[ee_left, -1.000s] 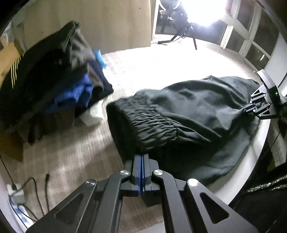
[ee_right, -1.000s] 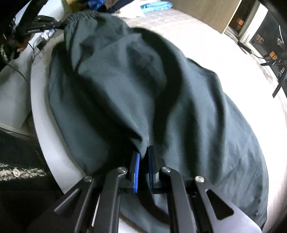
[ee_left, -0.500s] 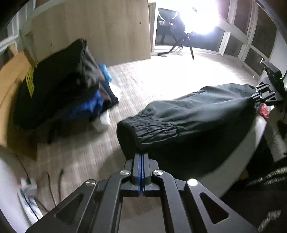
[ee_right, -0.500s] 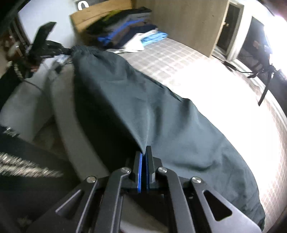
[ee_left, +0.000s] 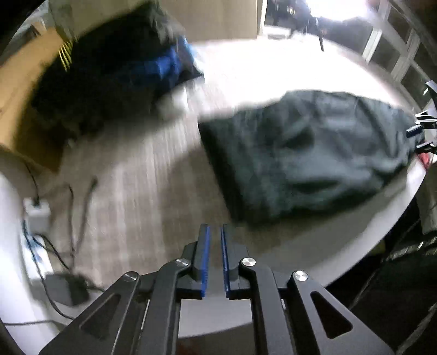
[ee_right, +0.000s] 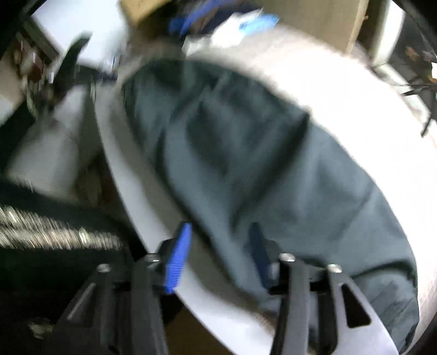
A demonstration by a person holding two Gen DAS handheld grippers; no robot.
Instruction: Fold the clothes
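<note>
A dark grey garment [ee_left: 300, 153] lies slumped on the pale checked surface [ee_left: 153, 169], with one end near the surface's white rim. My left gripper [ee_left: 215, 234] hovers just short of the garment's near end. Its jaws are opening, with a narrow gap and nothing between the blue pads. In the right wrist view my right gripper [ee_right: 220, 234] hangs over the garment [ee_right: 259, 163] at its other end. Those jaws are opening wide. Cloth lies below and between the pads, which do not press on it. Both views are blurred.
A pile of dark and blue clothes [ee_left: 114, 79] sits at the far left on a brown box. A power strip [ee_left: 35, 213] and loose cables lie at the left edge. A wooden panel [ee_left: 218, 16] and a bright window stand behind. A person's dark sparkly garment [ee_right: 54, 232] is beside the rim.
Both grippers were shut on the garment's ends and holding it up. Now both have let go, the garment has dropped onto the surface, and the left gripper has drawn back from it.
</note>
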